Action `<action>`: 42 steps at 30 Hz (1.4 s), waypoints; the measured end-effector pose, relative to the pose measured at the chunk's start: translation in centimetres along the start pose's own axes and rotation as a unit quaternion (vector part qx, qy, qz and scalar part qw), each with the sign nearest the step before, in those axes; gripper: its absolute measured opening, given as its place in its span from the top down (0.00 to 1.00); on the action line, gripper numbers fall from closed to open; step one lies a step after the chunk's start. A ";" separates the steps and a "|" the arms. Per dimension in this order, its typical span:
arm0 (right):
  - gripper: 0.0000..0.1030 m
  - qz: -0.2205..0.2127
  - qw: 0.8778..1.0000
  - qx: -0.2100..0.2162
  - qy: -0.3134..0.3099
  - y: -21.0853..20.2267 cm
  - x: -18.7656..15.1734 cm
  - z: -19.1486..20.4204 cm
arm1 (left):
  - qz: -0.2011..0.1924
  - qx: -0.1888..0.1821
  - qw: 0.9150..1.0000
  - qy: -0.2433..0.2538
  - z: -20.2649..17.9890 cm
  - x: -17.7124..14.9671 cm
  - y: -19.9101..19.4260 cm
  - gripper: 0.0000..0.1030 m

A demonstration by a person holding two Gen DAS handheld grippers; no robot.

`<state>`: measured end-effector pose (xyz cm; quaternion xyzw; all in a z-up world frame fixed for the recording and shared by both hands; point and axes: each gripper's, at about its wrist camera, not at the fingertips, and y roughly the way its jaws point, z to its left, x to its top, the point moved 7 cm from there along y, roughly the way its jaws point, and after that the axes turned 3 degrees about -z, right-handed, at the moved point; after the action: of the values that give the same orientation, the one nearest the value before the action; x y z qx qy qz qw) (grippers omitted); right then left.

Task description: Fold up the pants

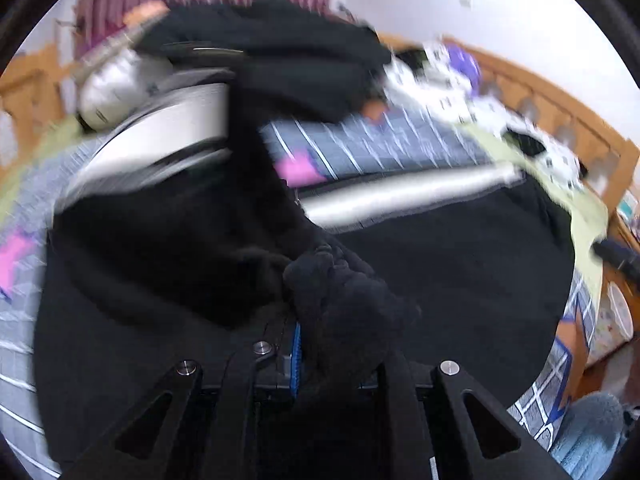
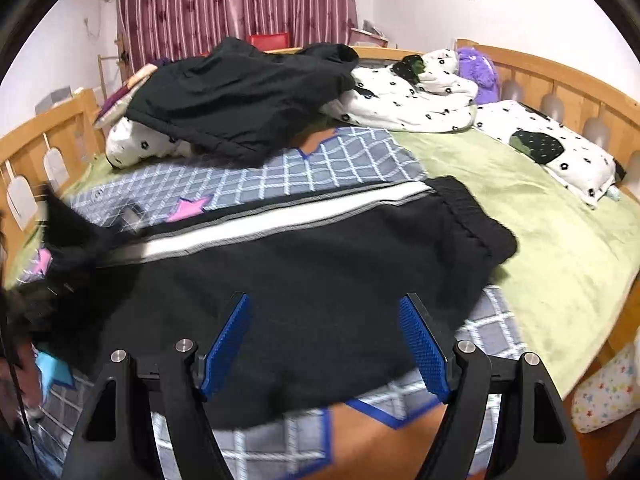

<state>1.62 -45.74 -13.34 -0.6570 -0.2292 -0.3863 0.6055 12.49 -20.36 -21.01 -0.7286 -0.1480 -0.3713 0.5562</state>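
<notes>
Black pants with a white and grey side stripe lie across the bed, waistband to the right. My right gripper hovers open over their near edge, with nothing pressed between its blue pads. The pants' left end is lifted off the bed and blurred. In the blurred left wrist view my left gripper is shut on a bunch of that black pants fabric, which hides its fingertips. The striped leg stretches away behind the bunch.
A second black garment lies at the back on a white flowered duvet. A matching pillow and a purple plush sit to the right. Wooden rails ring the bed. A checked blanket covers the green sheet.
</notes>
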 end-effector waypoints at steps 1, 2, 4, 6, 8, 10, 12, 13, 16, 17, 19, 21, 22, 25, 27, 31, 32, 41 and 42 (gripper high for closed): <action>0.27 0.000 1.000 -0.002 -0.001 -0.1 0.0 -0.2 | 0.011 0.008 1.000 -0.001 -0.4 -0.8 0.8 0.88; 0.27 0.001 1.000 -0.002 -0.001 -0.3 -0.1 -0.4 | 0.009 0.027 1.000 0.008 -1.0 -1.7 1.1 0.87; 0.27 0.001 1.000 0.000 0.000 -0.6 -0.1 -0.5 | 0.002 0.039 0.999 0.023 -1.5 -2.2 0.5 0.86; 0.27 0.000 1.000 0.007 0.000 -0.6 0.0 -0.1 | 0.013 0.025 0.999 0.025 -1.9 -2.6 -0.3 0.58; 0.27 0.001 1.000 0.016 0.001 -0.3 0.3 1.0 | 0.021 -0.003 1.000 0.023 -2.1 -2.8 -2.0 0.31; 0.27 -0.001 1.000 0.027 0.002 0.0 0.7 2.6 | 0.001 -0.022 1.000 0.018 -1.7 -3.0 -4.5 0.30; 0.27 -0.007 0.999 0.046 -0.001 0.2 1.5 4.8 | -0.013 -0.037 0.999 0.010 -0.3 -2.9 -6.9 0.23; 0.27 -0.008 0.999 0.054 -0.005 0.2 1.7 5.9 | -0.018 -0.034 0.999 0.003 0.9 -3.0 -7.9 0.23; 0.27 -0.006 0.996 0.083 -0.024 0.7 2.2 9.9 | -0.030 0.019 0.999 -0.022 6.3 -3.5 -10.2 0.22; 0.27 -0.003 0.995 0.092 -0.031 0.9 2.1 11.2 | -0.029 0.046 0.998 -0.027 8.3 -3.5 -10.6 0.22; 0.27 0.004 0.993 0.109 -0.048 1.5 1.8 14.0 | -0.030 0.100 0.994 -0.035 11.9 -3.6 -11.3 0.22; 0.27 0.012 0.990 0.126 -0.055 2.1 1.3 16.5 | -0.028 0.144 0.988 -0.046 15.5 -3.3 -12.0 0.22; 0.27 0.019 0.989 0.133 -0.059 2.5 1.0 17.6 | -0.027 0.155 0.986 -0.053 17.0 -3.0 -12.3 0.22; 0.27 0.038 0.987 0.142 -0.069 4.0 0.1 20.4 | -0.025 0.167 0.984 -0.057 20.1 -1.7 -13.1 0.22; 0.27 0.058 0.985 0.148 -0.069 5.1 -0.7 22.0 | -0.028 0.168 0.984 -0.047 21.7 -0.7 -13.3 0.22; 0.28 0.090 0.983 0.136 -0.083 7.0 -2.7 23.8 | -0.047 0.154 0.986 -0.050 23.4 -0.3 -13.3 0.22; 0.29 0.100 0.982 0.132 -0.085 7.5 -3.2 24.1 | -0.049 0.140 0.987 -0.061 23.8 -0.6 -13.0 0.22; 0.75 0.117 0.988 0.057 -0.085 8.7 -5.3 23.6 | -0.020 0.109 0.988 -0.110 26.3 -1.7 -10.8 0.22; 0.76 0.118 0.989 0.063 -0.069 8.5 -5.3 23.2 | -0.019 0.108 0.988 -0.111 26.5 -1.7 -10.8 0.22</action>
<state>10.34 -23.70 -21.97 -0.6647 -0.2156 -0.2508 0.6699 14.54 8.02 -17.48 -0.6981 -0.2623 -0.2806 0.6042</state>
